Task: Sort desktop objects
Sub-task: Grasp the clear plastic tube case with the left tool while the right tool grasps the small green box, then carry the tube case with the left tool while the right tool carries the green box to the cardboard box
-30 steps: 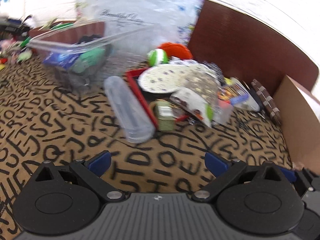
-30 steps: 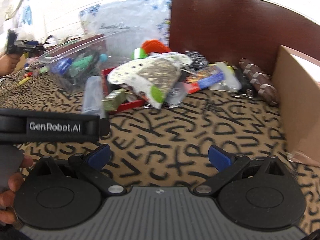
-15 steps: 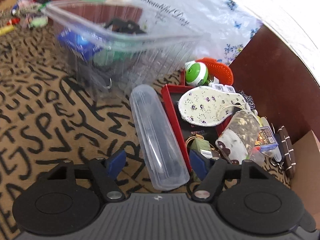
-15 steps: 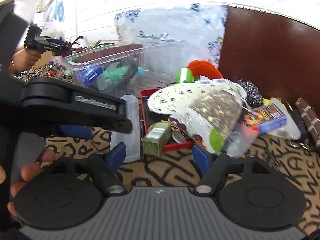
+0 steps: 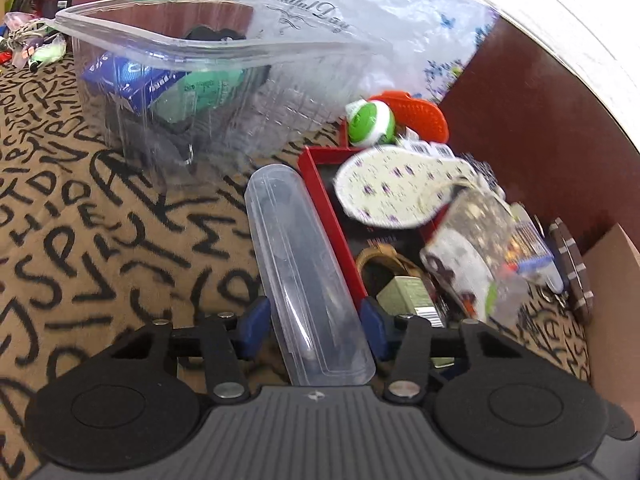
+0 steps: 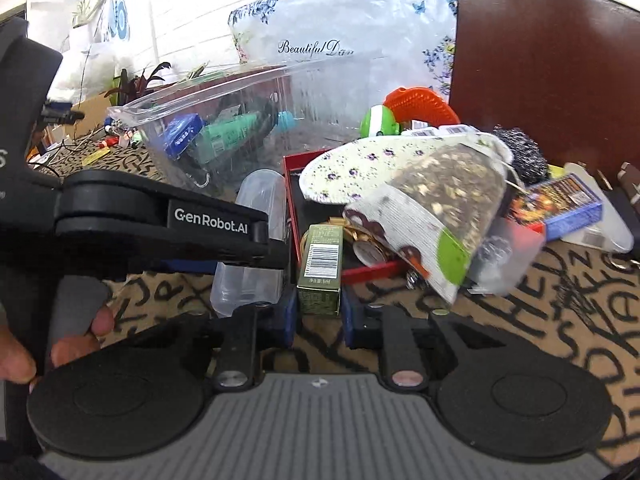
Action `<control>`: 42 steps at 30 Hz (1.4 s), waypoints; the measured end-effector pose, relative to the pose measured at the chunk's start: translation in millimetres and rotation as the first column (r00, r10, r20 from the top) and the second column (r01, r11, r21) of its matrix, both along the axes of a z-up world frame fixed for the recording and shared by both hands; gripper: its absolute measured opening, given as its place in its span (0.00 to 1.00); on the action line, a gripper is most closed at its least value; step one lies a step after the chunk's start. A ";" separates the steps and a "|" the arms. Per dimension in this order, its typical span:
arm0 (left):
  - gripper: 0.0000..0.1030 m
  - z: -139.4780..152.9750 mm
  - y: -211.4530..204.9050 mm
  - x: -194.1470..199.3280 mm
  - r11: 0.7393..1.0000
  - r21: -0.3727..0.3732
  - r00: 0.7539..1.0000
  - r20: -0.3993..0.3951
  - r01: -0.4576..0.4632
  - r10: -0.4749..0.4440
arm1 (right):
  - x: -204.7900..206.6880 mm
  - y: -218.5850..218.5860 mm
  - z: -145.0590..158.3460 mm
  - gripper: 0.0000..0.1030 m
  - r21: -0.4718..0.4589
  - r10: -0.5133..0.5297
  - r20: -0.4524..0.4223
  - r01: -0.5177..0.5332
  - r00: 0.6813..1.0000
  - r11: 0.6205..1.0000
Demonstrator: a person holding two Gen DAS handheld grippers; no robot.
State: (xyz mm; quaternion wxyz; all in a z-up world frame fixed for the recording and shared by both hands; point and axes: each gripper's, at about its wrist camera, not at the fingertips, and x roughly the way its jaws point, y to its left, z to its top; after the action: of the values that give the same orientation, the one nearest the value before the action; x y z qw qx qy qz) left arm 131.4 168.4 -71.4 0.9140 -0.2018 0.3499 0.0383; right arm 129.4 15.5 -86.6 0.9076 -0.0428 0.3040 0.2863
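Closing on a clear plastic tube (image 5: 304,280) lying between its jaws, the left tool (image 5: 316,326) worked beside the right tool (image 6: 319,316), whose jaws were closing on a small green box (image 6: 322,270).

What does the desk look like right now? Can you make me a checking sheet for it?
Surface: tan cloth printed with black letters.
Job's things: clear plastic tube lies between the blue pads of the left hand-held gripper, jaws closing. Small green box sits between the pads of the right hand-held gripper, jaws closing.
Clutter: red tray piled with a floral insole; green-white ball; orange brush; clear bin holding a blue pack and green tube.
Grippers: both low over the cloth, side by side.
Cables: thin wires far left, blurred.
Surroundings: brown board, flowered plastic bag, cardboard box.
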 end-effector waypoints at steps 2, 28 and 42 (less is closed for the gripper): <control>0.50 0.2 -6.3 -11.3 1.000 0.001 1.000 -0.007 0.020 -0.020 | -12.8 -11.9 2.3 0.20 -0.003 0.003 -0.010 -0.003 1.000 1.000; 0.63 -7.3 -158.6 -142.4 0.880 0.083 0.882 -0.112 0.467 -0.457 | -203.7 -195.7 11.9 0.38 -0.055 -0.208 -0.086 0.204 0.974 0.977; 0.52 -7.3 -170.0 -135.1 0.874 0.147 0.886 -0.115 0.463 -0.450 | -183.0 -184.3 4.9 0.37 -0.081 -0.181 -0.090 0.174 0.979 0.981</control>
State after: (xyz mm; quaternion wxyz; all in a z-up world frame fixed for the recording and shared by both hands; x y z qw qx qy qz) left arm -3.7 -1.6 -78.7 0.8969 -0.0330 0.4179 -0.1411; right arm -53.6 -168.9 -81.6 0.9116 -0.0346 0.3605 0.1946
